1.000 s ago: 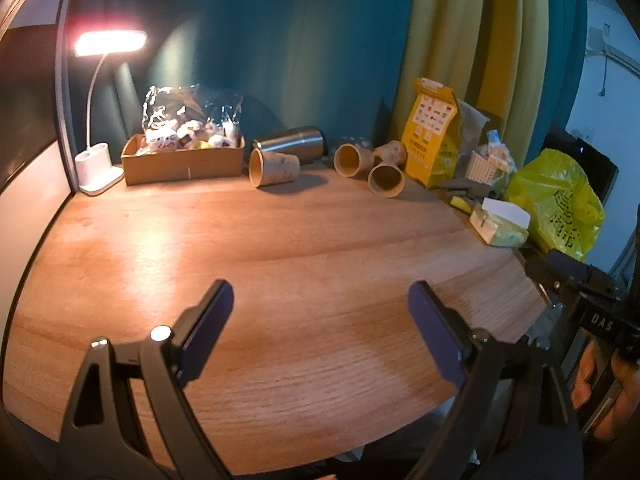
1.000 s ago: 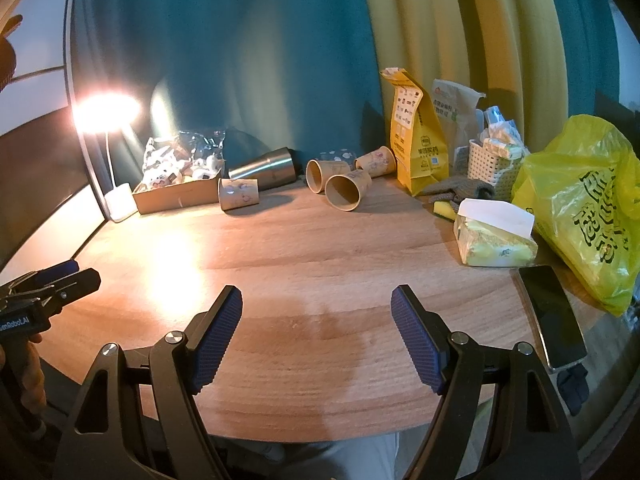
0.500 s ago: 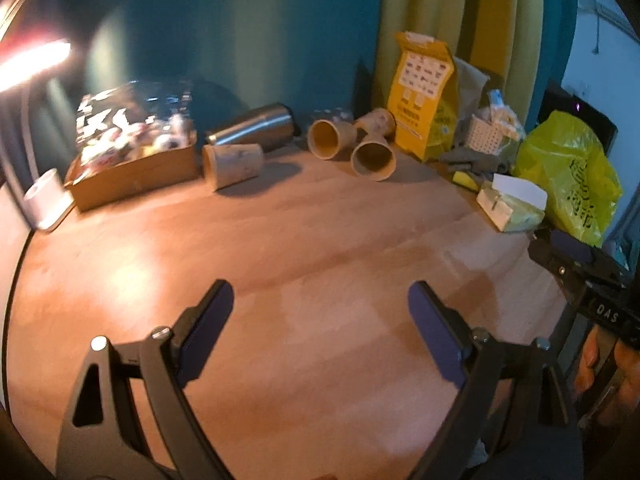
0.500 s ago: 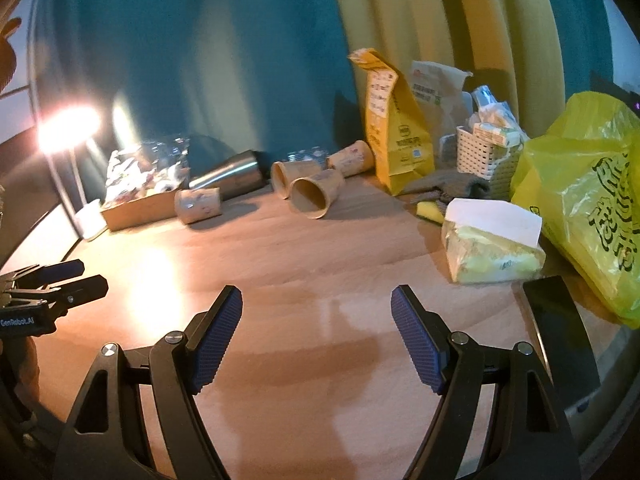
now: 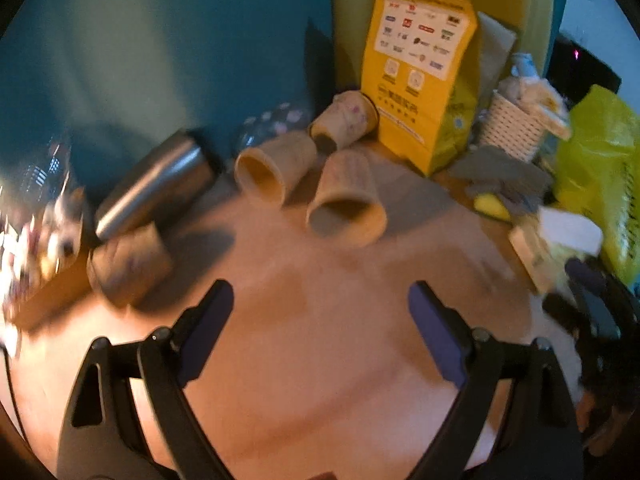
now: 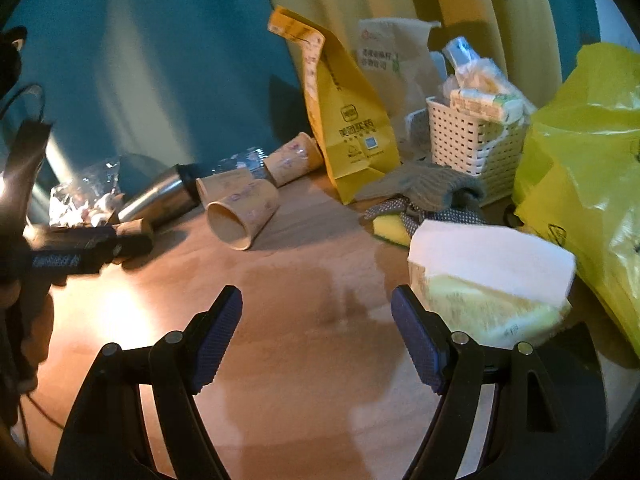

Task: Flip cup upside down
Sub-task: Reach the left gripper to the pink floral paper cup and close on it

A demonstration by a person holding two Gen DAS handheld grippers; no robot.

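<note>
Several tan paper cups lie on their sides at the back of the wooden table. In the left wrist view the nearest cup (image 5: 347, 204) lies mouth toward me, with another (image 5: 272, 168) to its left, one (image 5: 344, 120) behind, and one (image 5: 128, 264) at the far left. My left gripper (image 5: 320, 324) is open and empty, a short way in front of the nearest cup. In the right wrist view the cups (image 6: 242, 212) lie to the left; my right gripper (image 6: 316, 328) is open and empty, over bare table. The left gripper (image 6: 80, 252) shows there at the left edge.
A steel tumbler (image 5: 156, 192) lies beside the cups. A yellow paper bag (image 5: 420, 64) stands behind them. A white basket (image 6: 476, 140), grey cloth (image 6: 424, 188), sponge (image 6: 390, 228), tissue pack (image 6: 488, 280) and yellow plastic bag (image 6: 584, 184) crowd the right side.
Both grippers have moved forward toward the cups at the back of the table, which now look much larger. The left view has swung to the right. Both jaws stay open.
</note>
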